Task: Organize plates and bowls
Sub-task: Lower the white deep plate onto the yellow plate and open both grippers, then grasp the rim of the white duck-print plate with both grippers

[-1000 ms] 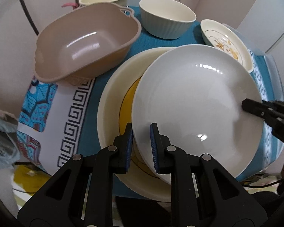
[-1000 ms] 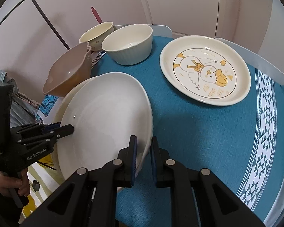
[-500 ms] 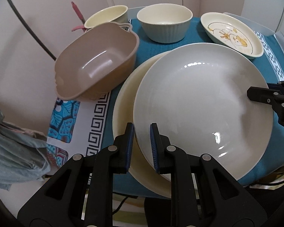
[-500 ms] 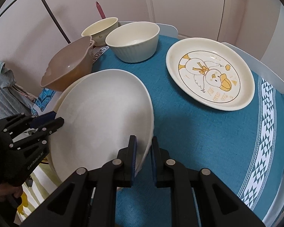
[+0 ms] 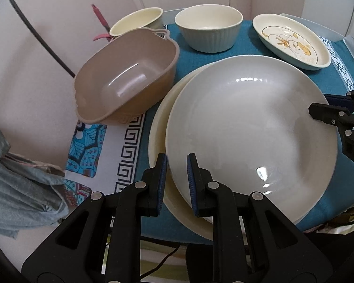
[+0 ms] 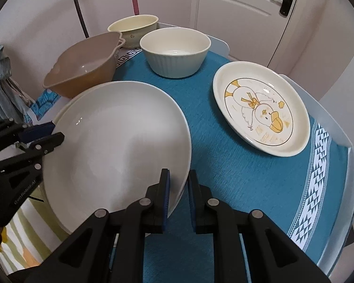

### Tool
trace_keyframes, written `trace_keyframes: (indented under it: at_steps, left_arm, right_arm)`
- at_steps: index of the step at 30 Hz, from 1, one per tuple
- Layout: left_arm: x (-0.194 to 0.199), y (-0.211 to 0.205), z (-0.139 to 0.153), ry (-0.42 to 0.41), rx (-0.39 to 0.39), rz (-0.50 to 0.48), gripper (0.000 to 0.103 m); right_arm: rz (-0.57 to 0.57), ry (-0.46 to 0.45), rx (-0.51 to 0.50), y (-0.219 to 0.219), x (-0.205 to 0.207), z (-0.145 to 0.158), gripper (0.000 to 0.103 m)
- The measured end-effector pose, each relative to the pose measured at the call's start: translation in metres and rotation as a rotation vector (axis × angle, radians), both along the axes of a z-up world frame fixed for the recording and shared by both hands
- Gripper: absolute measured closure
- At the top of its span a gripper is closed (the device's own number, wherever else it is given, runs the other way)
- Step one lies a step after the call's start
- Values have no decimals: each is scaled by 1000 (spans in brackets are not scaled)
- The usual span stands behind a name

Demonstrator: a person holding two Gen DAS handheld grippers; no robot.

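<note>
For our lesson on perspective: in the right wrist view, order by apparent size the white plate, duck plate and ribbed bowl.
1. white plate, though nearest the camera
2. duck plate
3. ribbed bowl, though farthest

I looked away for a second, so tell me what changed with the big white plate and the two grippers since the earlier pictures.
The large white plate has come down and slid left over the cream plate beneath, hiding its yellow centre. The left gripper and right gripper stay clamped on opposite rims. The brown plastic bowl, ribbed bowl, small cream bowl and duck plate stayed put.
</note>
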State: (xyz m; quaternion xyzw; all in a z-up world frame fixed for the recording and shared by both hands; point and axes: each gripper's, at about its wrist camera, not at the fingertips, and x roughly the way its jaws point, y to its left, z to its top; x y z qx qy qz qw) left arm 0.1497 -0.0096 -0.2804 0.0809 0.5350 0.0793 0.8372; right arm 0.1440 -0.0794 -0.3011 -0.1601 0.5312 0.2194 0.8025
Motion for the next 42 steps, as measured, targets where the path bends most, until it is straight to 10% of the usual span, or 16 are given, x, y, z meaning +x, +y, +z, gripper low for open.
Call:
trace_keyframes:
  at_steps: [14,24,26,28,31,42]
  left_arm:
    - [0,10,8,5,-42,26,88]
    - [11,-8,99,-171,-112,57,85]
    - [16,-17,113,-199,-130,59,43]
    - [16,-27,124,-260,-141,65,1]
    - [17,-47,142,-344,-181,37,0]
    - [90,-81,125,-190,-410,52,0]
  right_arm:
    - [-19,13,12,0,3,4,89]
    - [-102,-33,216,-50,12,67,81]
    - [-123,-53,260,-69,11,78,17]
    - [-142,-94,322,-94,8,93,1]
    - [-150,-135,348,-120,7,107,1]
    - [-166,-133,296,-183,93,142,1]
